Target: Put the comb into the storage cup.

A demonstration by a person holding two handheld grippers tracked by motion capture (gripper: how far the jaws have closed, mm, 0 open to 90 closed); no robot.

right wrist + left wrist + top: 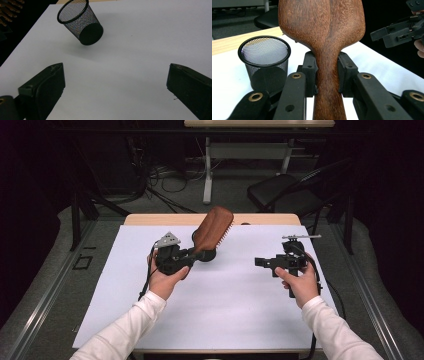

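High view: the left gripper (196, 253) clamps the brush (214, 228) by its handle, head raised above the cup (208, 254) on the white mat (240, 320) — the right gripper (260, 262) hangs apart, right of the cup. Left gripper view: both jaws press the wooden handle, the cup (264, 62) standing upright just left of the brush (324, 37). Right gripper view: jaws spread wide and empty — cup (80, 21) ahead, bristles beside it at the frame edge.

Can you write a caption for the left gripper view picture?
Left gripper shut on a wooden hairbrush beside a black mesh cup.

Left gripper (196, 253) raised in left hand (167, 279), jaws clamped, aimed 2 o'clock. Right gripper (259, 262) in right hand (300, 282), jaws spread wide, aimed 9 o'clock.
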